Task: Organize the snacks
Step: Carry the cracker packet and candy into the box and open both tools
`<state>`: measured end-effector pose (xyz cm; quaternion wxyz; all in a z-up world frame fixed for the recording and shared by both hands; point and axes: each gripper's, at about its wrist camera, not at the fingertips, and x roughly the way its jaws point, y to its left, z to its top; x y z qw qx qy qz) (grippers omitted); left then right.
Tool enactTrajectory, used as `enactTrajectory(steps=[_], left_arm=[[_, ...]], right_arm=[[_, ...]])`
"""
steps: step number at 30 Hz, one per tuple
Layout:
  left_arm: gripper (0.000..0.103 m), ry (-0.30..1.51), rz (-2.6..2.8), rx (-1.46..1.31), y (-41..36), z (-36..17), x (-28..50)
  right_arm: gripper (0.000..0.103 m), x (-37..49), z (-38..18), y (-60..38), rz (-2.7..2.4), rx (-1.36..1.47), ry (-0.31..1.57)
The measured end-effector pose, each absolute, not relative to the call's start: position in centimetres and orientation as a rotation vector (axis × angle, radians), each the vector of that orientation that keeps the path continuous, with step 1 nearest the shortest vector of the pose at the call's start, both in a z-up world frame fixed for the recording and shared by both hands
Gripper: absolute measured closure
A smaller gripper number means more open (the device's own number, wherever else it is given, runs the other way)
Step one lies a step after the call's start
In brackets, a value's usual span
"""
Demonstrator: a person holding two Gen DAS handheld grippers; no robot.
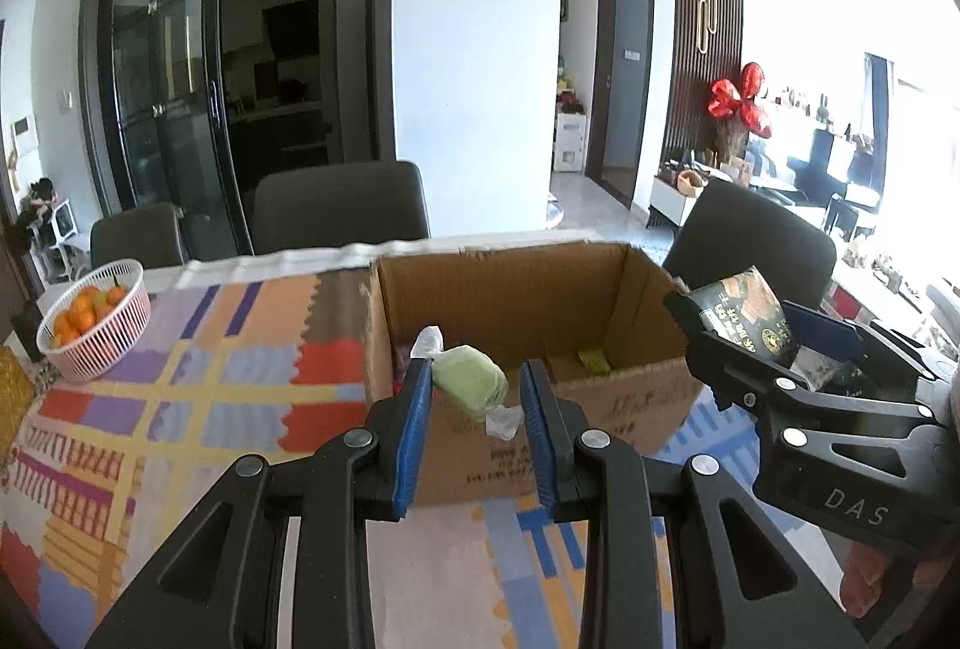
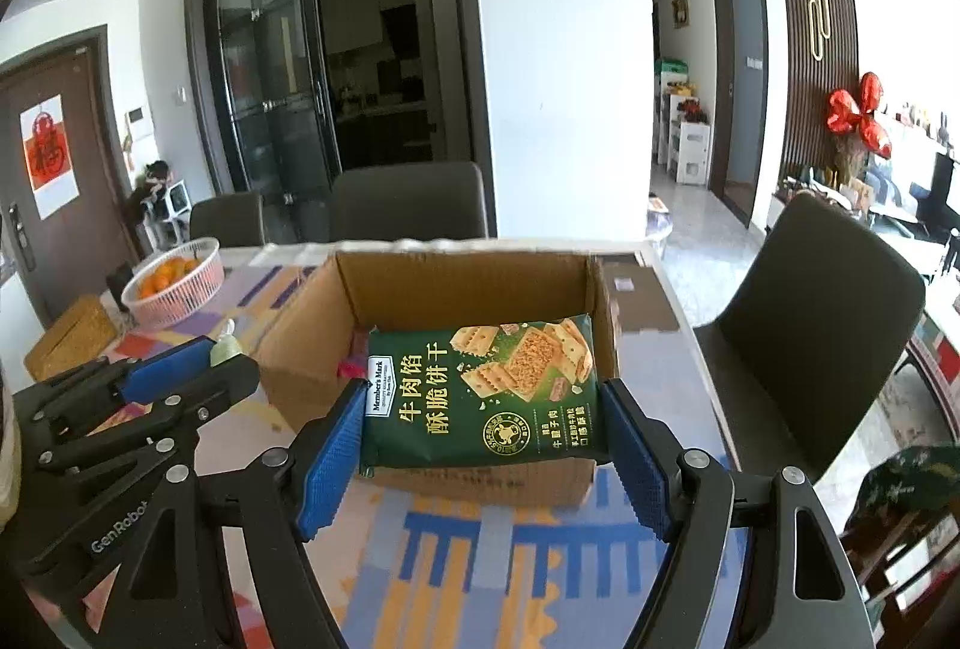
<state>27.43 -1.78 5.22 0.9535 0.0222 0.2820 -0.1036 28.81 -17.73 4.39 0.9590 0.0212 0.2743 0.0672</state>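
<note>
Left gripper (image 1: 477, 379) clamping green candy (image 1: 470, 388); cracker label (image 2: 480, 397) legible only rightward.

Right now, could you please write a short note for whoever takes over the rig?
Left tongs: the green candy sits between the pads, held over the near edge of the box.
Right tongs: shut on the cracker bag, at the box's near wall.
Done: a few small snacks already lie in the box.
Left: drop both items in. The orange basket stands on the table's far left.
</note>
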Motion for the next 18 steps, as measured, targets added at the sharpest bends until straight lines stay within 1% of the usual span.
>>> enactTrajectory(steps=[7, 18], left_arm=[[0.072, 0.540, -0.197, 0.062, -1.2, 6.6, 29.3], [0.072, 0.562, -0.218, 0.089, -1.5, 7.5, 32.8]], right_arm=[[0.027, 30.3, 5.9, -17.5, 0.142, 0.036, 0.526], [0.027, 33.3, 7.3, -17.2, 0.145, 0.021, 0.534]])
